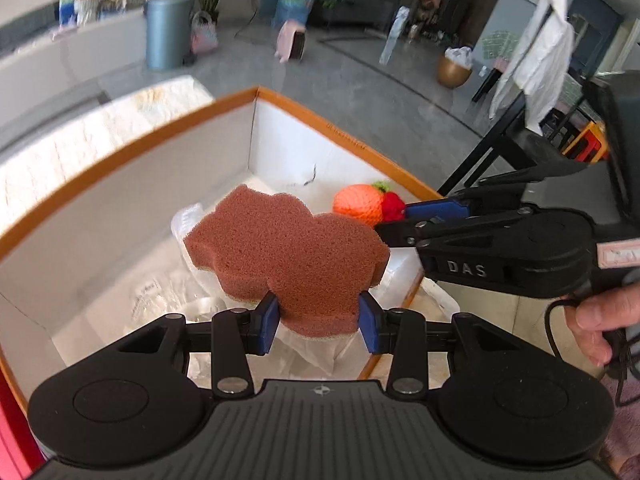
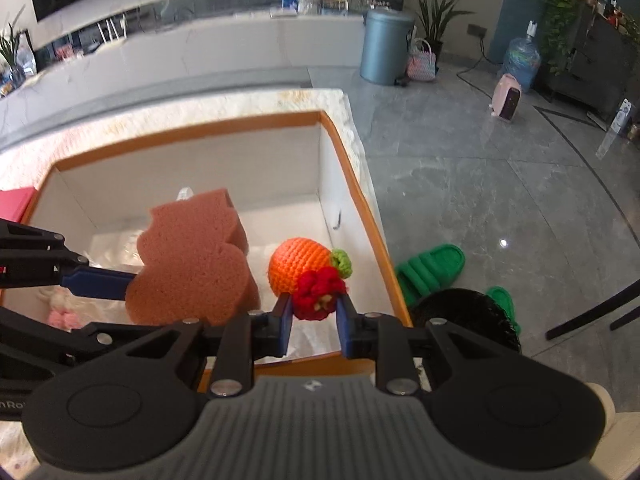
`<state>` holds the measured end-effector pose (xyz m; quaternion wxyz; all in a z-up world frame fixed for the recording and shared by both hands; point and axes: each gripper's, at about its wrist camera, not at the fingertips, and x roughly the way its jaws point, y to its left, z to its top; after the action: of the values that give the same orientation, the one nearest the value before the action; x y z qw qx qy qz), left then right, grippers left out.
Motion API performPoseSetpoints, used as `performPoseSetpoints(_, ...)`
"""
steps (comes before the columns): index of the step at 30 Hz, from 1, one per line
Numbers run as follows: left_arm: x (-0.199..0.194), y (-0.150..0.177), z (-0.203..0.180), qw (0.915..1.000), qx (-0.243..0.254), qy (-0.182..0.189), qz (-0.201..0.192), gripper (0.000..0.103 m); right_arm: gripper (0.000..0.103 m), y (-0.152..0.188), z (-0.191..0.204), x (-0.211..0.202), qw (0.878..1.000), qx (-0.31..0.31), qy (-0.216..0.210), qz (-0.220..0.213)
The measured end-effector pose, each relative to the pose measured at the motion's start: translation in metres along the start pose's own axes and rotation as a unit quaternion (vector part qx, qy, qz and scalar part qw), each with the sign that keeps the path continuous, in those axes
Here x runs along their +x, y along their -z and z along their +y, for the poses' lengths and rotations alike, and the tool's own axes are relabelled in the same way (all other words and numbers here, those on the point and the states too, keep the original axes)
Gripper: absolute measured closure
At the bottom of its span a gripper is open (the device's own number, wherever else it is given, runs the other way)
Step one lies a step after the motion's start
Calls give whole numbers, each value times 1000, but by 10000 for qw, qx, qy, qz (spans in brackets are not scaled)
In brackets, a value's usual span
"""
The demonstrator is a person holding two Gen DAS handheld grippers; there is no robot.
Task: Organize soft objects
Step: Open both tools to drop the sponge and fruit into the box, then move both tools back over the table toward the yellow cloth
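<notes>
I am counting two soft things up in the air and two grippers carrying them. My left gripper (image 1: 318, 317) is clenching one brown, cloud-shaped sponge (image 1: 288, 248) by its lower lobe, both blue pads pressing into the foam, and is tilting steeply down over the open white box with the orange rim (image 1: 132, 136). My right gripper (image 2: 314, 322) is pinching one crocheted toy, an orange ball (image 2: 296, 266) with a green leaf and a red knitted flower (image 2: 318, 294); the pads are closing on the red flower, and the orange part is hanging just beyond the fingertips, also above the box interior. Both tools are pointing down and inward side by side, the right one's fingers sitting just beside the sponge's edge in the left camera. A bare hand (image 1: 600, 322) is gripping the right handle. On the box floor I am seeing crinkled clear plastic wrap (image 1: 160, 300) and one small pink-and-white plush (only partly visible) near the left wall. One pair of green slippers (image 2: 432, 268) is lying on the grey floor beside the box.
</notes>
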<state>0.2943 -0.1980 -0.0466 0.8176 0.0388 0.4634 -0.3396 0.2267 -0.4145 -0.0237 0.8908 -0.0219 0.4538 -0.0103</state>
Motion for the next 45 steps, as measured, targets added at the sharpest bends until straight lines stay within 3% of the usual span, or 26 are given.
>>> performPoseSetpoints(10,17,-7,4,9979,-410,88,496,54,79,-5,6,6,9994,-88,115,309)
performPoseSetpoints(12,18,-10,5,9976,-467,84,494,47,79,-5,8,4,9994,-78,148,304)
performPoseSetpoints(13,16,-10,6,9976,-495,95,464,40,78,-5,9,2,9994,-68,164,296)
performPoseSetpoints(18,6,-8,6,9979,-589,87,253,32,67,-8,12,-6,9995,-37,236,230)
performPoseSetpoints(23,-20,-5,6,9981,-614,96,12,30,55,-6,19,-20,9992,-113,352,162)
performPoseSetpoints(27,-51,4,4,9979,-575,-135,-280,30,47,-3,31,-39,9990,-161,410,12)
performPoseSetpoints(32,-100,25,2,9942,-497,-403,-859,30,43,5,55,-72,9981,-146,362,-477)
performPoseSetpoints(35,-129,41,0,9888,-462,-614,-1282,30,43,13,77,-93,9960,-128,227,-851)
performPoseSetpoints(40,-174,74,-3,9725,-312,-1153,-1998,30,42,33,120,-128,9874,-71,-44,-1579)
performPoseSetpoints(45,-206,116,-3,9481,-255,-1838,-2581,30,25,62,173,-153,9718,-213,-99,-2345)
